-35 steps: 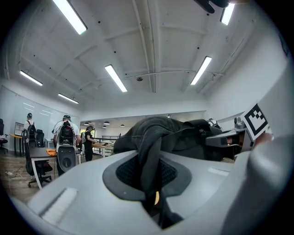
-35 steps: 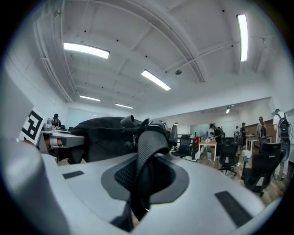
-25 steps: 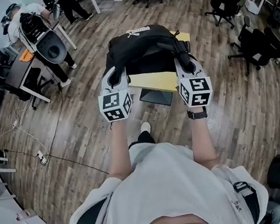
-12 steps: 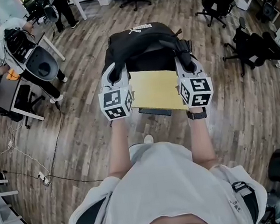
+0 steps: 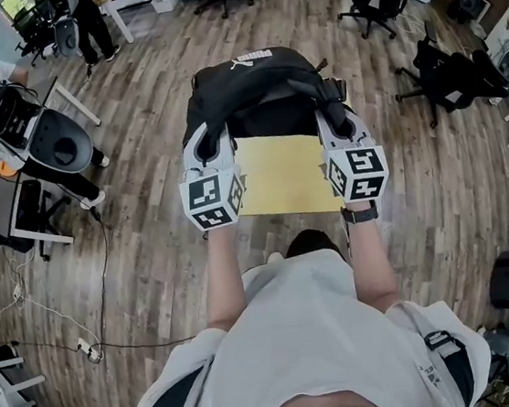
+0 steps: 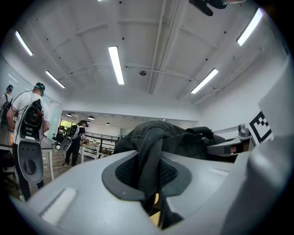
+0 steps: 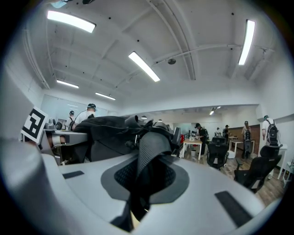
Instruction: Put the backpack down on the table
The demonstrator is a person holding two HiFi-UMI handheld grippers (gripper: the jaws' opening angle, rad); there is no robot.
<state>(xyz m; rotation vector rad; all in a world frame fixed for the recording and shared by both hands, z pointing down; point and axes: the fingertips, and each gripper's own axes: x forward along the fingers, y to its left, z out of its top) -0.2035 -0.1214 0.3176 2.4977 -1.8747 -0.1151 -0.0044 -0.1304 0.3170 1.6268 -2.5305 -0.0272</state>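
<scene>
Both tongs were clamped on fabric: the left gripper had its jaws closed on the left strap of the backpack, and the right gripper had its jaws closed on the right strap, each band pinched between dark, dimpled pads. The backpack hung from these 2 grips over the far part of the table, in front of the person. Whether its base already touched the tabletop could not be told. The step in hand looked like the carry-and-lower onto the table. To do it well, the 2 grippers would best stay level with each other so the load did not swing. They should bring the bag further over the middle of the top, and lower it until the base took the weight before either jaw let go. A release near the edge risked the soft bag slumping off onto the floor. The backpack was black woven cloth, rounded and slack, with a small white logo near its top. The straps were flat padded bands with a mesh face. The tabletop was a plain, flat, matte yellow rectangle, and the floor was wood-grain planks.
</scene>
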